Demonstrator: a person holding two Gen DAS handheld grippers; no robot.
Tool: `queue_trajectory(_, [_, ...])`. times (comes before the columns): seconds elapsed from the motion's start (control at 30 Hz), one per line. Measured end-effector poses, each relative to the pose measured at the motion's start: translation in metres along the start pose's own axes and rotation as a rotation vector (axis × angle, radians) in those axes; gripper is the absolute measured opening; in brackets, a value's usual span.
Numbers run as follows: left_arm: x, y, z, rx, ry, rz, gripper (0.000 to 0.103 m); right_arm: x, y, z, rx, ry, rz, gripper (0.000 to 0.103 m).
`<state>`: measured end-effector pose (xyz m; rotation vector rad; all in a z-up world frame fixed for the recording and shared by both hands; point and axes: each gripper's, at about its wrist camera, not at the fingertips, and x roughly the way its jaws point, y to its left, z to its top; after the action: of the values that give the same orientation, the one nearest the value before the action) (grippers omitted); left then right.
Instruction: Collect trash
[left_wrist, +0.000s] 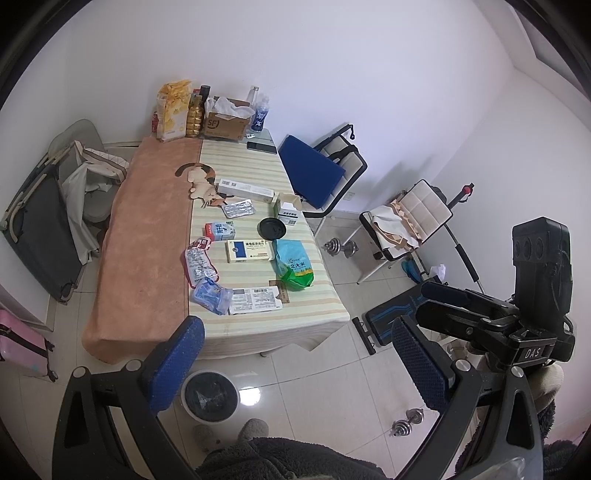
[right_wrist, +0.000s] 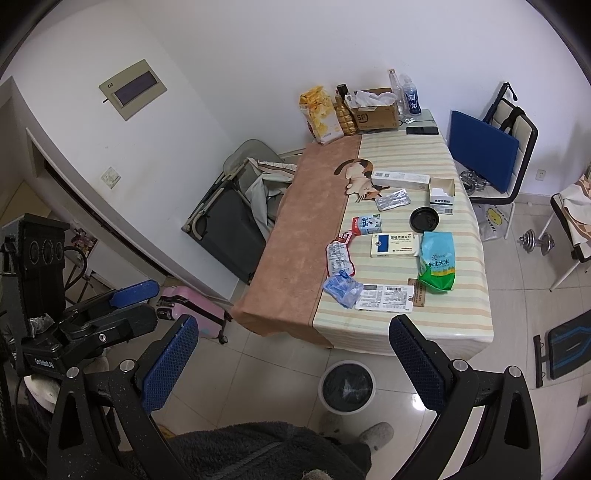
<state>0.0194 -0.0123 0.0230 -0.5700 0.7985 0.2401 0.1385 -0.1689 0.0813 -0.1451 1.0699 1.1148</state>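
Left gripper (left_wrist: 295, 362): held above the floor short of the table, blue-padded fingers spread wide, nothing between them
Right gripper (right_wrist: 295, 363): likewise raised short of the table's near end, fingers wide apart and empty
Table (right_wrist: 458, 332): covered by a striped cloth on one side and a pinkish-brown cloth (right_wrist: 295, 236) on the other
Trash on the striped side: crumpled blue wrapper (right_wrist: 342, 288) beside a flat printed label sheet (right_wrist: 384, 297) near the front edge; green-and-blue rice bag (right_wrist: 437, 266) just right of a white-and-blue medicine box (right_wrist: 395, 245); clear printed wrapper (right_wrist: 338, 256); small milk carton (right_wrist: 366, 225); black round lid (right_wrist: 424, 219); blister packs (right_wrist: 392, 200)
Bin (right_wrist: 347, 386): round, dark-lined, on the tiled floor just before the table's near end, between the two grippers' views
Far end: cardboard box (left_wrist: 227, 122), bottles and a yellow snack bag (left_wrist: 171, 110) against the wall
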Motion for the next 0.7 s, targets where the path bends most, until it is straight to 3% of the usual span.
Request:
queue_trajectory(0.5, [0.002,-0.004,0.001,0.005,0.0,0.021,0.103,0.002,0.003,0.001,0.01,-0.002,0.002,0.103])
queue_trajectory(0.6, [0.019,0.004,0.006,0.04,-0.034,0.245,0.103,0.008,-0.001,0.004,0.061,-0.035,-0.048,0.103])
queue_trajectory(0.67, [0.04,0.014,0.014,0.064,-0.049,0.412,0.103,0.018,-0.01,0.006,0.104,-0.054,-0.129,0.103])
queue_trajectory(0.7, [0.049,0.021,0.017,0.065,-0.044,0.455,0.103,0.024,-0.015,0.007,0.123,-0.055,-0.168,0.103])
